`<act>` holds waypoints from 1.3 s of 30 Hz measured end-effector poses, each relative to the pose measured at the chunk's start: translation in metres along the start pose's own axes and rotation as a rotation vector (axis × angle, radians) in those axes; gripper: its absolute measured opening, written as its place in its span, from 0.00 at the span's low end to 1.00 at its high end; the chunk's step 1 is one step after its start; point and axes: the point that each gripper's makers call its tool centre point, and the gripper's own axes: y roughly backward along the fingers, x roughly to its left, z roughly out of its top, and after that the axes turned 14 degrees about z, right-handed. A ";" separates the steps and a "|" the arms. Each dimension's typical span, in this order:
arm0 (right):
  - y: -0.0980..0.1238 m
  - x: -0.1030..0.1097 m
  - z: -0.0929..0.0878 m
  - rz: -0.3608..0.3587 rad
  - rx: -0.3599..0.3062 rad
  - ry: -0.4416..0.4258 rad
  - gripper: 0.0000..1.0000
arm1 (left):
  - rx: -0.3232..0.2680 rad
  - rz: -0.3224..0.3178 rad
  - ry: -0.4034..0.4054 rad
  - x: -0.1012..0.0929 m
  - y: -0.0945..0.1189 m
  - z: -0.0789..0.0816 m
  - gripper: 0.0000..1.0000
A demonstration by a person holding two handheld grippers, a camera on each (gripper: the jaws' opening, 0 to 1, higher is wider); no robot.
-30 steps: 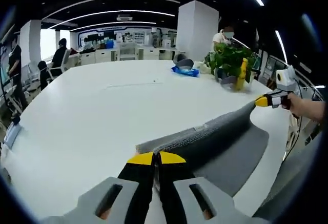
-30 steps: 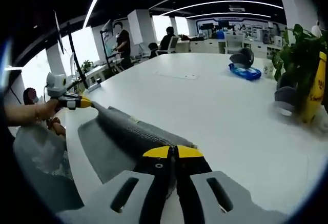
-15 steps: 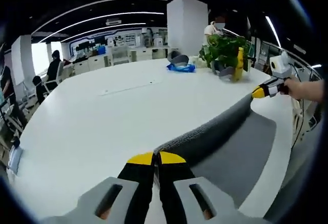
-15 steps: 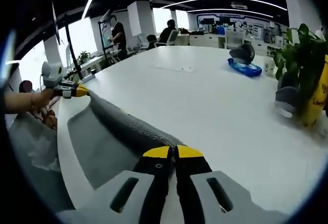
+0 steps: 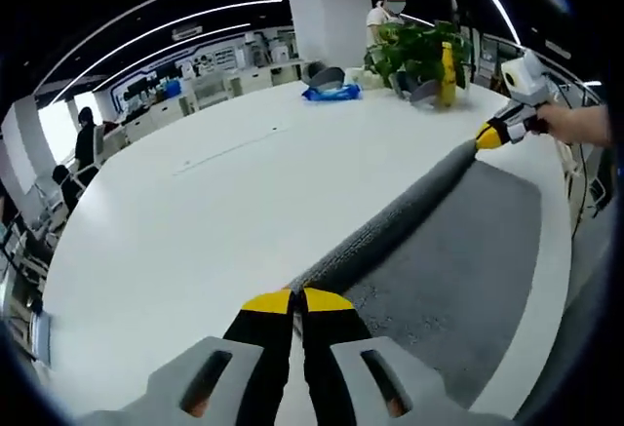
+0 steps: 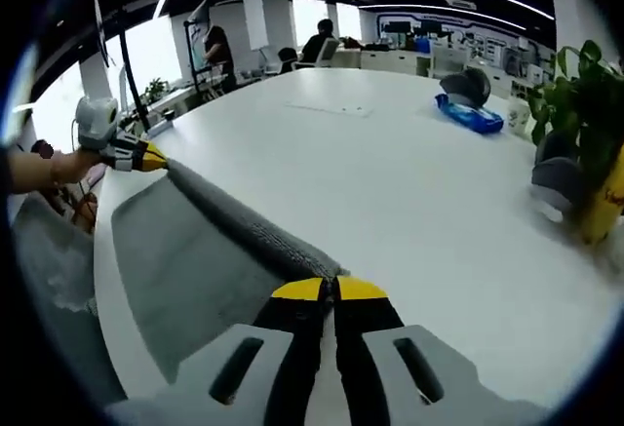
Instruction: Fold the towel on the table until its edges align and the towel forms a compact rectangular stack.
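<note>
White counter (image 5: 175,221) carries the grey towel (image 5: 458,251); the left gripper (image 5: 296,301) and right gripper (image 6: 328,290) each clamp, apparently, one corner of its raised edge.

The towel (image 5: 439,251) is grey cloth, matt, with a rough woven surface. The table (image 5: 195,212) is white, smooth and slightly glossy.
</note>
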 end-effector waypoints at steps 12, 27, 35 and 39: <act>0.009 -0.007 -0.016 -0.042 0.008 0.015 0.09 | -0.023 0.054 -0.016 0.012 0.006 0.001 0.16; 0.008 0.002 0.005 -0.025 -0.029 0.039 0.11 | -0.210 -0.122 0.066 -0.056 0.033 0.055 0.21; -0.010 0.025 0.013 0.055 0.041 0.141 0.00 | -0.239 -0.303 -0.004 -0.138 0.046 0.064 0.19; -0.021 0.037 0.012 0.098 0.085 0.201 0.00 | -0.220 -0.345 -0.032 -0.164 0.050 0.056 0.12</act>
